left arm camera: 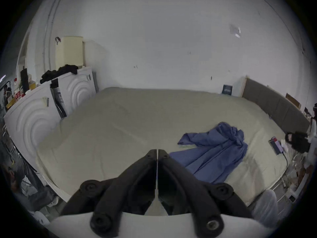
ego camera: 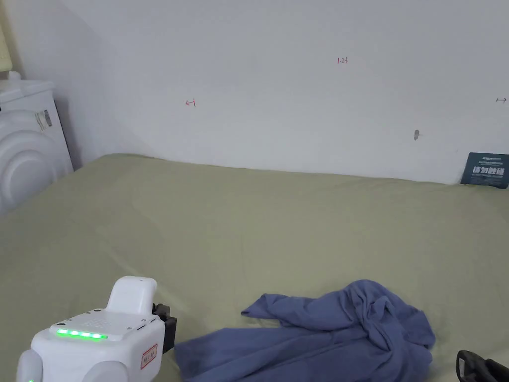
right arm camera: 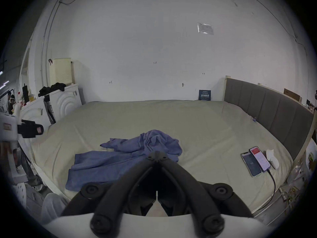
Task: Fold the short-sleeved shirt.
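Both grippers' fingers, left (left arm camera: pixel 157 153) and right (right arm camera: pixel 157 155), seem closed, empty, above the crumpled blue shirt (ego camera: pixel 318 333).

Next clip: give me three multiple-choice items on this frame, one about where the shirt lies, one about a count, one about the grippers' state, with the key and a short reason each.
1. Where does the blue shirt lie?
A. Crumpled on the bed, near its front edge
B. Hung on the headboard
C. On the white cabinet

2. How many phones lie on the bed?
A. None
B. Two
C. Four

3. How do the left gripper and right gripper stand?
A. Both wide open
B. Both shut, holding nothing
C. Both shut on the shirt

Key: 1 A, the shirt is bunched on the green sheet close to the person. 2 B, two phones lie side by side near the grey headboard. 3 B, each gripper's jaws meet at the tips with no cloth between them.
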Available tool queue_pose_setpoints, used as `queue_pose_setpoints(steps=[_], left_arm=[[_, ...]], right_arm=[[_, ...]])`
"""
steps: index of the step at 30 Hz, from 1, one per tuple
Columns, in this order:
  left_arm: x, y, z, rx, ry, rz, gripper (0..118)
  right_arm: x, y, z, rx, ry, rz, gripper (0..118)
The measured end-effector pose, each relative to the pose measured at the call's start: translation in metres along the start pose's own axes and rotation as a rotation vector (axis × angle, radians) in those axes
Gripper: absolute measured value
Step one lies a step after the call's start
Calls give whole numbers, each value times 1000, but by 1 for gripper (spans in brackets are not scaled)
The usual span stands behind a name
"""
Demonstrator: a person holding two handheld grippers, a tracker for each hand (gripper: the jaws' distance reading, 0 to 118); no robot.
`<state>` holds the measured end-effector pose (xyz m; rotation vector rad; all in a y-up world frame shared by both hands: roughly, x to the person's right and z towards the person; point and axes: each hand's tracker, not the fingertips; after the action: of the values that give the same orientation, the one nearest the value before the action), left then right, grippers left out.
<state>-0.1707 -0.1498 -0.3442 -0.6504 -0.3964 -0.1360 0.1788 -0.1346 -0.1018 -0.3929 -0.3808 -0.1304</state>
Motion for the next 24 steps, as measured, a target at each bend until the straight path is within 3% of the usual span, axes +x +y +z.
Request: queue_pose_setpoints(steps=[5, 10, 11, 12, 13, 14, 16, 18, 20, 21, 22, 23, 24], left_arm=[[-9, -6, -90, -169, -61, 54, 1], [-11, -14, -164, -343, -29, 36, 4], [-10, -20, -174, -373, -27, 28, 17], [-8, -26, -178, -375, -23, 32, 50], [-6, -28, -185, -369, -12, 17, 102], [-5, -32, -191, -407, -14, -1, 118], [-2, -37, -190, -425, -15, -5, 118], [-3, -34, -178, -363, -16, -16, 115], [-9, -28, -163, -307, -57, 17, 103], [-15, -26, -164, -314, -98, 63, 82], [-22, -24, -163, -321, -147, 135, 35], [-23, -22, -165, -333, -145, 145, 0], [-24, -21, -165, -329, -129, 117, 0]], right_arm=[[4, -5, -24, -47, -22, 8, 2], [12, -9, -51, -99, -47, 23, 2], [13, -11, -56, -109, -50, 27, 2], [15, -13, -61, -118, -55, 29, 2], [17, -14, -65, -130, -54, 31, 2], [20, -15, -71, -144, -48, 33, 2], [25, -18, -83, -166, -60, 45, 2], [32, -19, -97, -190, -80, 74, 2], [41, -17, -114, -199, -96, 88, 2], [44, -15, -122, -205, -112, 97, 2], [48, -12, -132, -206, -114, 105, 2], [51, -9, -142, -212, -120, 114, 2], [55, -6, -152, -216, -121, 115, 2]])
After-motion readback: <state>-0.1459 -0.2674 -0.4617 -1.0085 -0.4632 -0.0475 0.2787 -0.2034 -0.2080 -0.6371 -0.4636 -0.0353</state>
